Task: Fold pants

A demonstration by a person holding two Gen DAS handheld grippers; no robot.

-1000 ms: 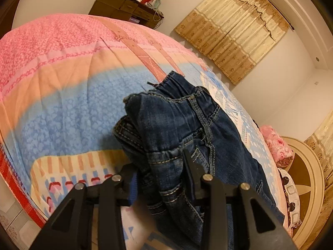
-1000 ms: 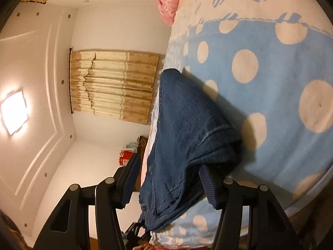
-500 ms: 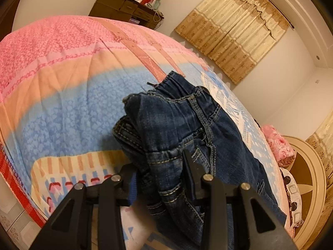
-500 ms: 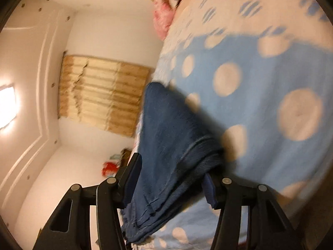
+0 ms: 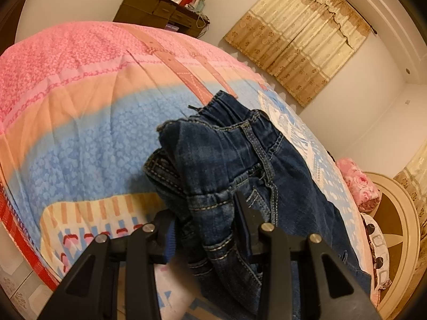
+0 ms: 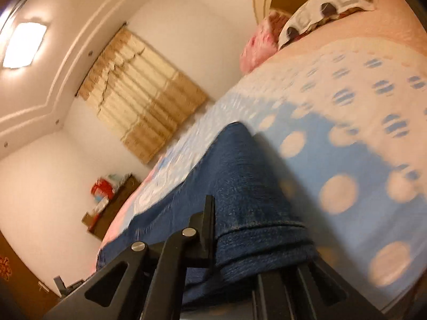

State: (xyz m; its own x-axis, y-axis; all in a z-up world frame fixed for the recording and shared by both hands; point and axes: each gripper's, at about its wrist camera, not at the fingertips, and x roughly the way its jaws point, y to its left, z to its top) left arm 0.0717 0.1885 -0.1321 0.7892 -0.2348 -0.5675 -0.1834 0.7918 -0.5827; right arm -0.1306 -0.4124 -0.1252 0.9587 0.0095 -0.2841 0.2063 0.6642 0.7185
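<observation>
The left gripper (image 5: 205, 218) is holding a thick bunch of the pants (image 5: 226, 160) between its two fingers; the jaws are standing at a middle width because the waistband folds are filling the gap. In the left wrist view, the denim is rising up and ahead of the jaws in a crumpled heap, and it is lying on the bed cover (image 5: 80, 101), which is spreading ahead of the jaws and to their left. Further ahead, beyond the bed, a dark cabinet (image 5: 157, 8) is standing against the wall, and to the right of the jaws a curtain (image 5: 296, 37) is hanging. This view is showing the seams and the belt loop clearly; it is not showing the other gripper.

The right gripper (image 6: 256, 242) has just been closing, and its jaws are now pinched narrow on the hem end of the pants (image 6: 240, 186). Only the right wrist view is showing this end: the leg is running flat ahead of the jaws over a dotted blue part of the bed cover (image 6: 347, 160). The picture is blurred. The right finger is mostly hidden under the cloth. Far ahead and to the right of the jaws, pillows (image 6: 315, 10) are lying by the headboard, and a ceiling lamp (image 6: 24, 45) is shining up on the left.
</observation>
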